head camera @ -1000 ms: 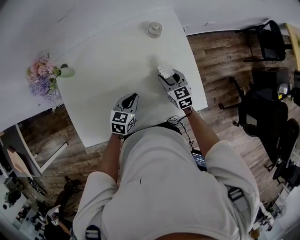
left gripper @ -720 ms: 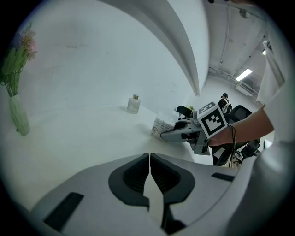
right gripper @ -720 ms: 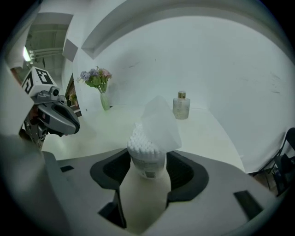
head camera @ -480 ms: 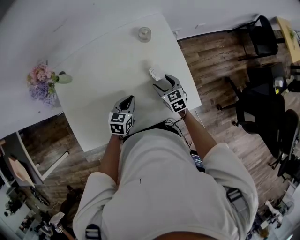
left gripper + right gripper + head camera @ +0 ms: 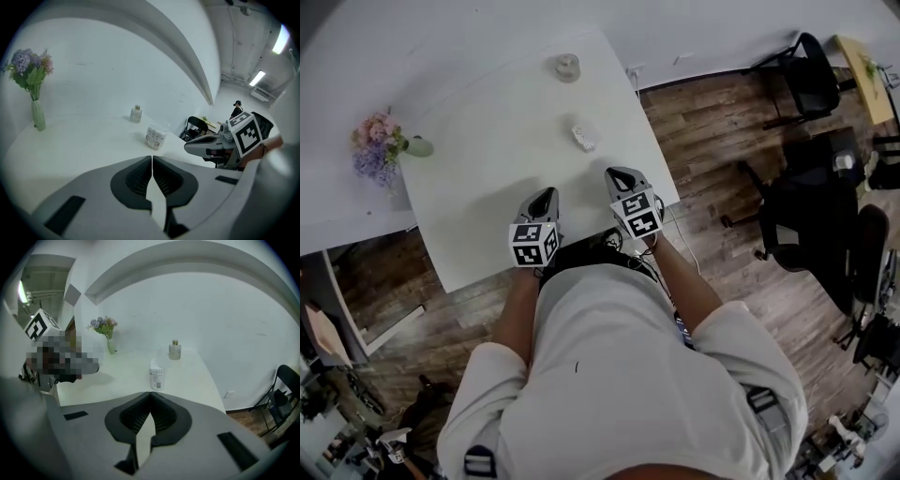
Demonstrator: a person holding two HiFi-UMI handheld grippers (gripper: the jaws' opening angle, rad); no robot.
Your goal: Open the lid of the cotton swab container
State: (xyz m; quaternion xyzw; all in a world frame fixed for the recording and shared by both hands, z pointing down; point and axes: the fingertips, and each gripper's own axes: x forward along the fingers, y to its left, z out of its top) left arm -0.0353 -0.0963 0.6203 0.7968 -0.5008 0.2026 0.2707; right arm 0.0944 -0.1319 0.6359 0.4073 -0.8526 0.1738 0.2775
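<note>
The cotton swab container (image 5: 583,137) is a small white tub standing alone on the white table (image 5: 487,141), right of the middle. In the right gripper view it (image 5: 156,374) stands straight ahead and white swab tips show at its top; I cannot make out a lid. My right gripper (image 5: 612,173) hangs near the table's front edge, well short of the container. Its jaws are closing and meet with nothing between them (image 5: 150,393). My left gripper (image 5: 546,195) is beside it, shut and empty (image 5: 152,157).
A small glass bottle (image 5: 567,67) stands at the table's far edge, behind the container. A vase of pink and purple flowers (image 5: 380,150) stands at the far left corner. To the right of the table are wooden floor and black chairs (image 5: 811,197).
My right gripper has drawn back from the container toward the front edge, and its jaws have closed. The container now stands apart from it. The left gripper has hardly moved.
</note>
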